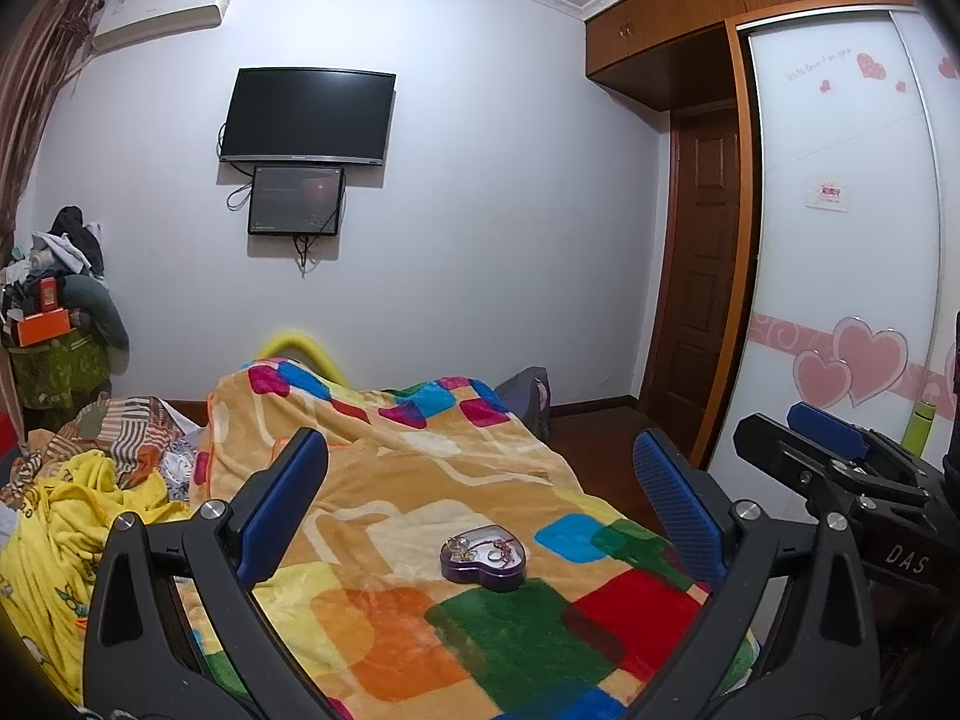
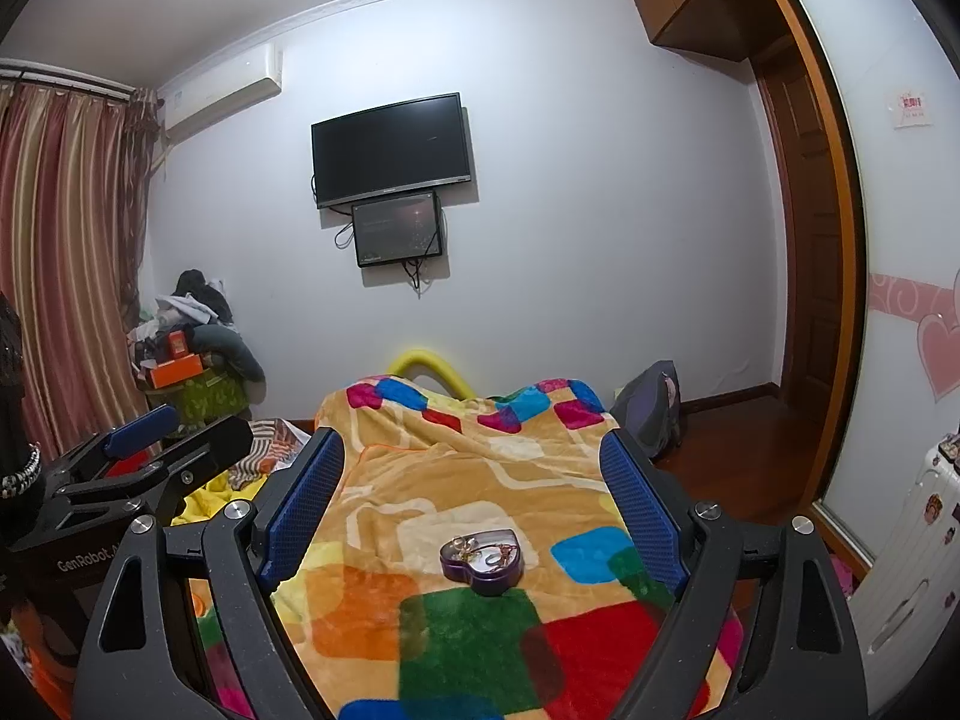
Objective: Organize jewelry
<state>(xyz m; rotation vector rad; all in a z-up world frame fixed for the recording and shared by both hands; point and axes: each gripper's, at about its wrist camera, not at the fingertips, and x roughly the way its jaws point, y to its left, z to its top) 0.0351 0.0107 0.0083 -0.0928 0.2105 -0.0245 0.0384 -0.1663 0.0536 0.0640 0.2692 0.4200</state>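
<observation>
Left gripper (image 1: 480,468) wide, empty — right gripper (image 2: 474,468) likewise | heart tin (image 1: 483,558) ahead, between fingers

Heart-shaped tin (image 1: 483,558) of jewelry sits on blanket (image 1: 420,480) — left gripper (image 1: 480,462) fingers spread.

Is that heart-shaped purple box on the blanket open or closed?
Open. The heart-shaped box has no lid on, and rings and a chain show inside it.

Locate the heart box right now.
The heart box sits on the blanket near the bed's near end, ahead of and between both grippers' open fingers, low and central in both wrist views.
</observation>
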